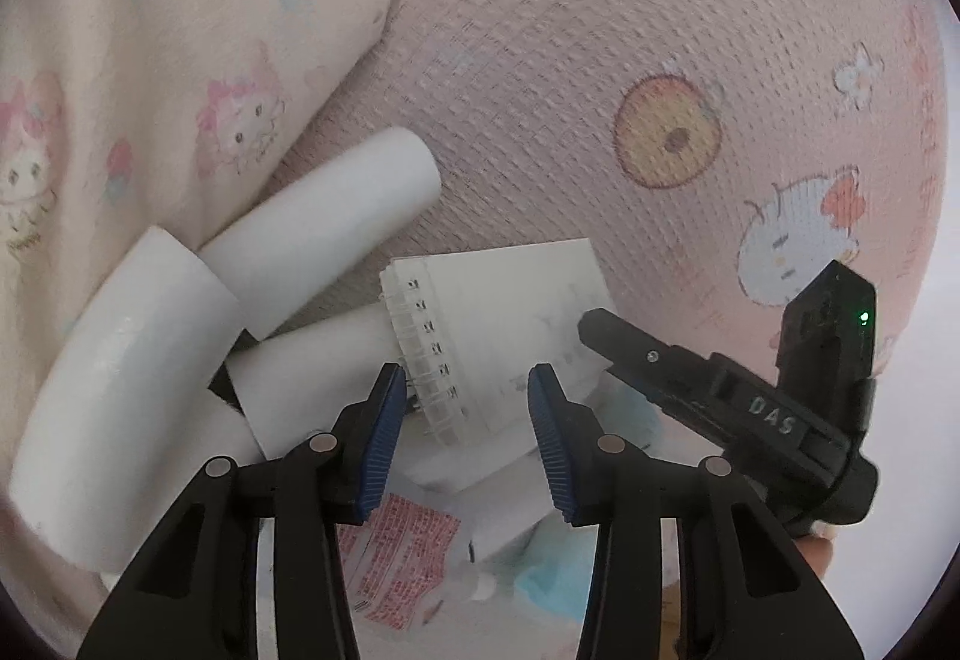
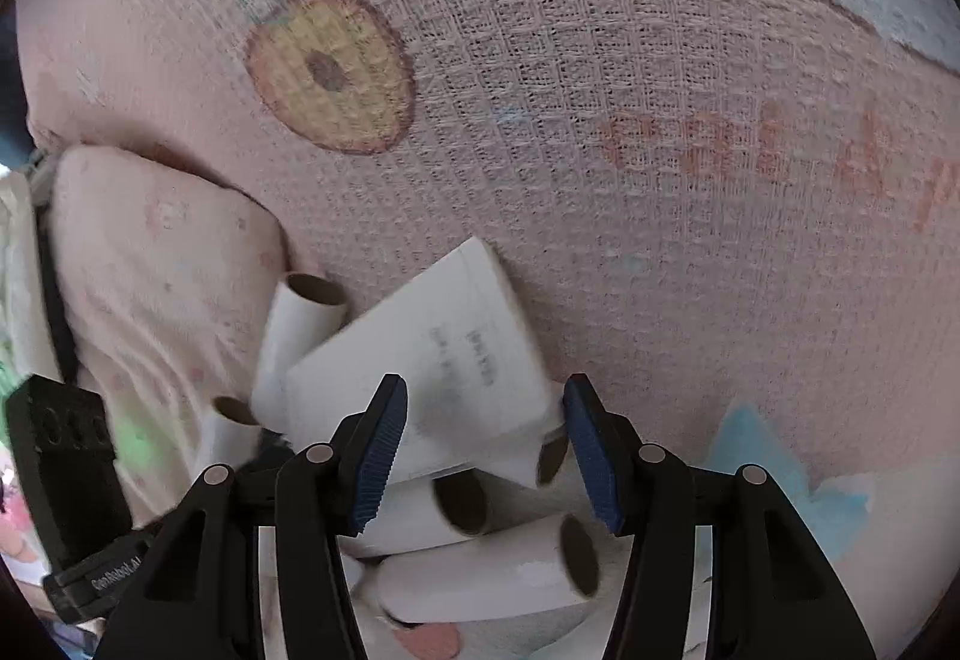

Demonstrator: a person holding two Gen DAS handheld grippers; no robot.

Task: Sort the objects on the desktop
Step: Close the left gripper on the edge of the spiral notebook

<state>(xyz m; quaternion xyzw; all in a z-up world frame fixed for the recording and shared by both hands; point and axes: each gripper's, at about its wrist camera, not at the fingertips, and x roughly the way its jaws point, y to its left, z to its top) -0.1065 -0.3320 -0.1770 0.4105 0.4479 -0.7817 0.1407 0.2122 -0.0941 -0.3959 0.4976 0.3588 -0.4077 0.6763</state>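
Note:
A small white spiral notebook (image 1: 510, 324) (image 2: 432, 348) lies tilted on a heap of white cardboard tubes (image 1: 324, 216) (image 2: 492, 570). My left gripper (image 1: 467, 375) hovers over its spiral end. The blue pads stand apart on either side of the near corner, and I see no pad pressing on it. My right gripper (image 2: 485, 387) straddles the same notebook from the other side. Its left pad overlaps the cover, and a gap shows between its right pad and the notebook's edge. In the left wrist view, one black finger (image 1: 654, 360) of the right gripper reaches over the notebook's right edge.
Everything rests on a pink waffle-weave blanket (image 1: 540, 60) (image 2: 600, 120) with cartoon prints. A cream printed pillow (image 1: 150, 60) lies to the left. Beneath the left gripper are a red-printed paper (image 1: 408, 558) and a teal scrap (image 1: 552, 582) (image 2: 756, 456). A fingertip (image 1: 816, 552) shows by the right gripper's body.

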